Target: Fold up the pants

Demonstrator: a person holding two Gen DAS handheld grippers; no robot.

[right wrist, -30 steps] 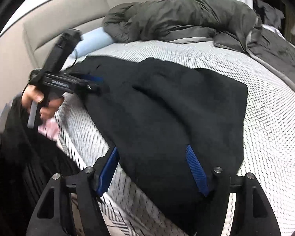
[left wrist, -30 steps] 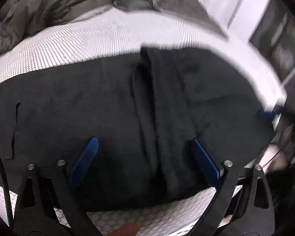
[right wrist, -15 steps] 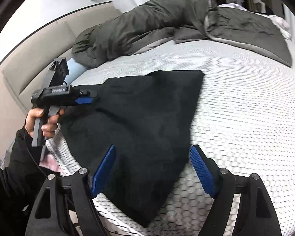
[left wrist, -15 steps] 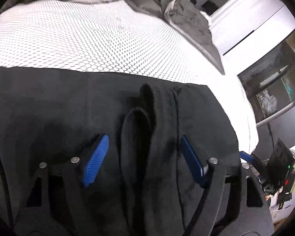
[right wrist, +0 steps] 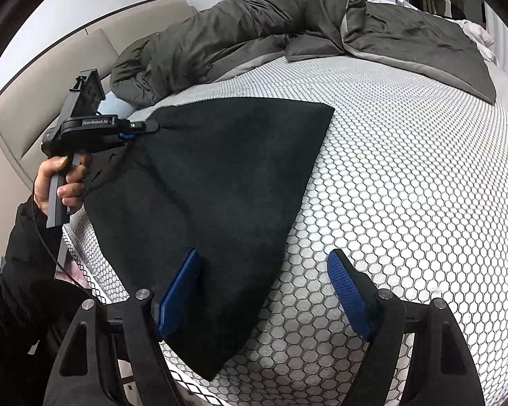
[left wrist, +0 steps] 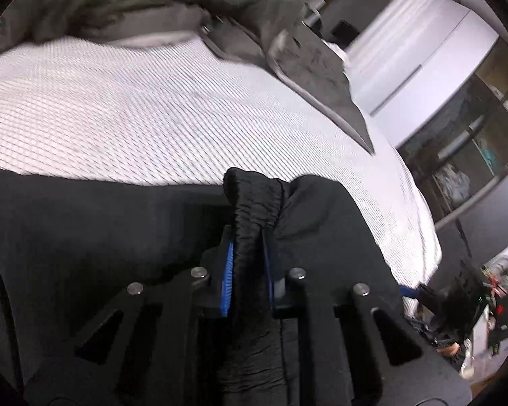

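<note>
Black pants lie spread on the bed near its edge, narrowing to a corner close to my right gripper. My left gripper is closing its jaws, and the blue pads pinch a bunched fold of the pants between them. The right wrist view shows the left gripper gripping the far left corner of the cloth, with a person's hand on its handle. My right gripper stands open low over the near corner. Its left finger is over the cloth, its right finger over the mattress.
The mattress has a white honeycomb cover. A grey-green duvet is heaped along the far side. A beige headboard and a pale blue pillow are at the left. Shelves and clutter stand beyond the bed.
The left jaws went from wide open to pinched on a raised fold of the pants. The right gripper shifted, so the pants' near corner now sits by its left finger.
</note>
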